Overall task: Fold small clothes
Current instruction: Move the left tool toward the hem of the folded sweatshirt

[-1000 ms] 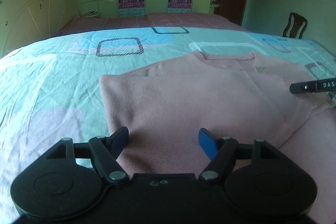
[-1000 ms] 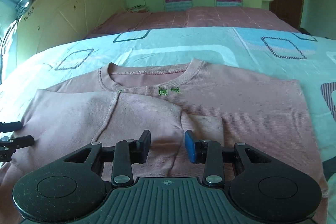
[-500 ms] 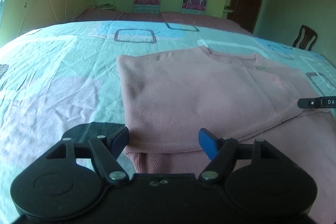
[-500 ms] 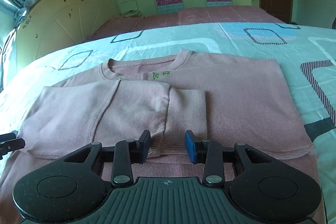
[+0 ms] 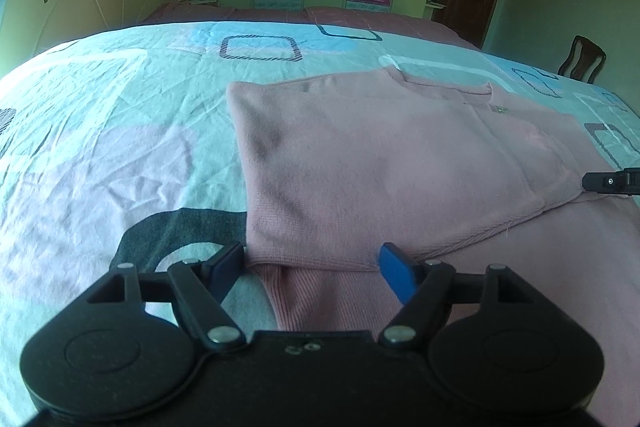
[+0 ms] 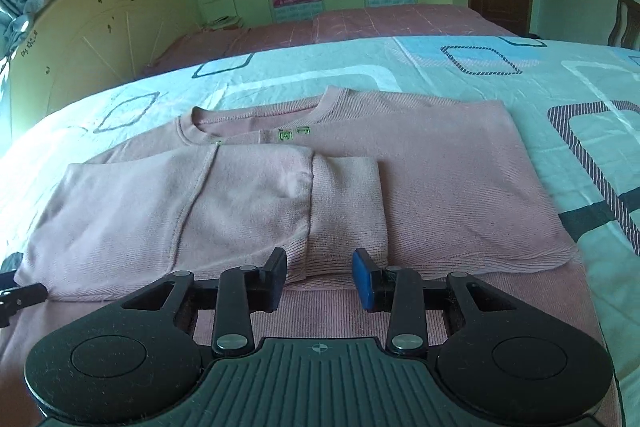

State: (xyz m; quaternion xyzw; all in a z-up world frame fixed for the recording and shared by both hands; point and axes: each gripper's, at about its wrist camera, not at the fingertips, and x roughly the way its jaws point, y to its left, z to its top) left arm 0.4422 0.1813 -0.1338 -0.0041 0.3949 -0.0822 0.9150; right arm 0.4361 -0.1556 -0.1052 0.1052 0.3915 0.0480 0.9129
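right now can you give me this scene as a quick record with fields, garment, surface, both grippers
garment: pink sweater, flat, collar away from cameras
fold: left sleeve laid across the front, cuff near middle
surface: patterned bedsheet
left gripper: open, jaws opening, over the folded edge, nothing pinched
right gripper: open, at the cuff, not gripping
background: wooden chair

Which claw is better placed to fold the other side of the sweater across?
Probably the right claw. On the sweater, the side before it lies unfolded, while the sleeve on the left claw's side is already folded in; the left's jaws are opening, gripping nothing.
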